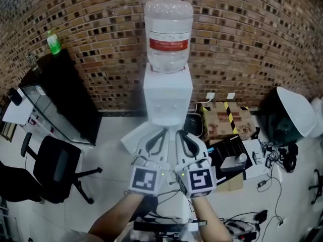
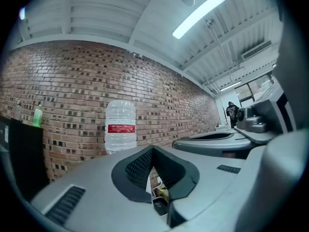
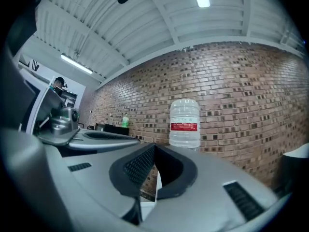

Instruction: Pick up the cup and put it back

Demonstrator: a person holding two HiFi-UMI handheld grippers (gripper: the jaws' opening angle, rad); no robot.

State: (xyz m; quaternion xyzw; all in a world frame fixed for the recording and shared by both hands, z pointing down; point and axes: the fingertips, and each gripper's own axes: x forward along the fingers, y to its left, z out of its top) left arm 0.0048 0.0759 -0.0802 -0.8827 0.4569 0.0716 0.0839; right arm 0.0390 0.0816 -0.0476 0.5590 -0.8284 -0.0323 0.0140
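No cup shows in any view. A white water dispenser (image 1: 167,97) with a large clear bottle (image 1: 168,34) bearing a red label stands against the brick wall. My left gripper (image 1: 164,131) and right gripper (image 1: 178,132) are held side by side just in front of the dispenser, tips pointing at it. Both are shut with nothing between the jaws. In the left gripper view the left gripper (image 2: 153,150) has its tips touching, the bottle (image 2: 120,128) beyond them. The right gripper view shows the right gripper (image 3: 154,148) likewise shut, with the bottle (image 3: 184,124) behind.
A black cabinet (image 1: 60,102) with a green bottle (image 1: 53,43) on top stands at left, an office chair (image 1: 56,168) in front of it. Right of the dispenser are a black bin (image 1: 194,126), a cardboard box (image 1: 228,117), a white dome-shaped object (image 1: 298,111) and cables (image 1: 252,221).
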